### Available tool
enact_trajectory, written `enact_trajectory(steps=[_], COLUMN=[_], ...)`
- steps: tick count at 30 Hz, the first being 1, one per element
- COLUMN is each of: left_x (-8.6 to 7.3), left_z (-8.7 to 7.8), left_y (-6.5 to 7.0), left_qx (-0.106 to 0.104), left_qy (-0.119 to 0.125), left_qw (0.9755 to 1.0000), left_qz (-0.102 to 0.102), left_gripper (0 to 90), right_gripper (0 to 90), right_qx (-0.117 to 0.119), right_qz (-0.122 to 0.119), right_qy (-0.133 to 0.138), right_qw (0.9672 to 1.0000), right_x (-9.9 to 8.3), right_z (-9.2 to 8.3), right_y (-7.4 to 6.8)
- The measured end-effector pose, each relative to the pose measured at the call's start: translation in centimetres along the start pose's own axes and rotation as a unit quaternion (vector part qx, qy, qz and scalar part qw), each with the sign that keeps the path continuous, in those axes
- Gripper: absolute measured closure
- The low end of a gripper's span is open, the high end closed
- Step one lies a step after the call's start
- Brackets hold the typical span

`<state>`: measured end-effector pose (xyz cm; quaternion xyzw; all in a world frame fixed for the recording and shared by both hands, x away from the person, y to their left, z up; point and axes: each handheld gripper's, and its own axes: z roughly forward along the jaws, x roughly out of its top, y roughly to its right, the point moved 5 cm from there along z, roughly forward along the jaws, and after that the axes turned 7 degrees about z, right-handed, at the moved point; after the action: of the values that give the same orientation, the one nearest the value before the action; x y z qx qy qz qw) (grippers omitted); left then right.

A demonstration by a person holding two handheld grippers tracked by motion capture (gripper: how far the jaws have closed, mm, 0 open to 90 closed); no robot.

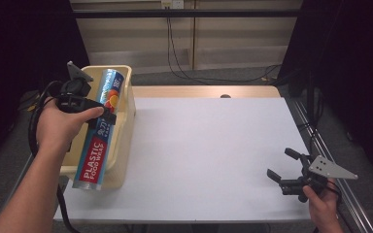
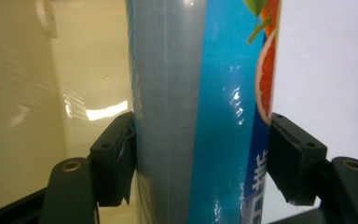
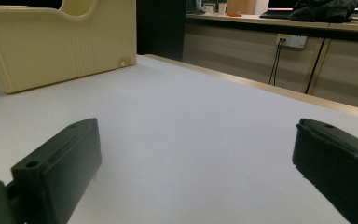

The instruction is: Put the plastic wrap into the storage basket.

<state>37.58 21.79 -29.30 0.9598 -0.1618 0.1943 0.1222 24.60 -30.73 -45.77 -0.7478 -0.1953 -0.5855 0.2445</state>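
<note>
A roll of plastic food wrap [image 1: 99,131] is being clamped mid-length by the left gripper [image 1: 93,108], slanting over the cream bin [image 1: 126,121] at the desk's [image 1: 204,155] left edge. The glossy film is likely being gripped insecurely; slipping or pivoting could be risked. The right gripper [image 1: 282,167] is being held low with jaws apart.

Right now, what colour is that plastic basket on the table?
Pale cream-yellow plastic basket, clearest in the right gripper view.

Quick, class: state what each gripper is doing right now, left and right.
Left gripper: shut on the plastic food wrap roll, held over the cream bin.
Right gripper: open, holding nothing, low over the white table.
</note>
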Motion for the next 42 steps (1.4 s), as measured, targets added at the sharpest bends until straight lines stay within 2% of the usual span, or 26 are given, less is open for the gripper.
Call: enact_trajectory(steps=[12,22,26,29,30,31,33,35,36,37,38,40,42], left_x=[-1.0,-1.4,-1.5,-1.6,-1.6,-1.3,-0.4,0.2,0.3,0.3,0.4,0.3,0.2], left_z=[1.6,2.7,3.2,3.7,3.8,3.5,2.0,0.9,0.7,0.7,0.9,1.6,2.3], left_y=[-1.7,-1.8,-1.7,-1.7,-1.6,-1.6,-1.2,-0.5,0.0,0.4,0.8,2.0,3.1], left_qx=[0.014,0.028,0.037,0.049,0.051,0.048,0.023,0.021,0.011,0.006,0.006,-0.012,-0.022], left_qy=[0.004,0.003,-0.005,-0.02,-0.021,-0.003,0.037,0.04,0.038,0.038,0.037,0.043,0.042], left_qw=[0.9991,0.9985,0.9985,0.9982,0.998,0.9984,0.9985,0.9989,0.9992,0.9992,0.9993,0.9988,0.9983], left_qz=[-0.04,-0.048,-0.04,-0.028,-0.03,-0.029,-0.033,-0.015,-0.012,-0.007,0.007,0.018,0.036], left_gripper=[32.3,32.1,32.0,31.7,31.6,31.3,35.3,31.5,29.3,27.1,25.7,24.4,23.7], right_gripper=[0.7,0.9,0.9,0.9,0.8,0.9,0.9,0.9,0.9,0.9,0.9,0.9,0.9], right_qx=[0.002,0.001,0.0,0.002,0.001,0.001,0.0,0.001,0.001,0.002,0.002,0.002,0.002], right_qz=[-0.002,0.0,-0.001,-0.004,-0.004,-0.003,-0.004,-0.003,-0.006,-0.007,-0.006,-0.004,-0.005], right_qy=[0.0,0.0,-0.001,-0.003,-0.003,-0.002,-0.002,-0.002,-0.004,-0.005,-0.005,-0.005,-0.005], right_qw=[1.0,1.0,1.0,1.0,1.0,1.0,1.0,1.0,1.0,1.0,1.0,1.0,1.0], right_x=[0.0,0.0,0.0,-0.1,-0.1,0.0,-0.1,-0.1,-0.1,-0.1,-0.1,-0.2,-0.2], right_z=[0.1,-0.1,-0.1,-0.2,-0.2,-0.2,-0.2,-0.1,-0.1,0.0,0.0,-0.1,-0.1], right_y=[0.0,-0.1,0.0,0.0,0.0,0.0,0.0,0.0,0.0,0.0,-0.1,0.0,0.0])
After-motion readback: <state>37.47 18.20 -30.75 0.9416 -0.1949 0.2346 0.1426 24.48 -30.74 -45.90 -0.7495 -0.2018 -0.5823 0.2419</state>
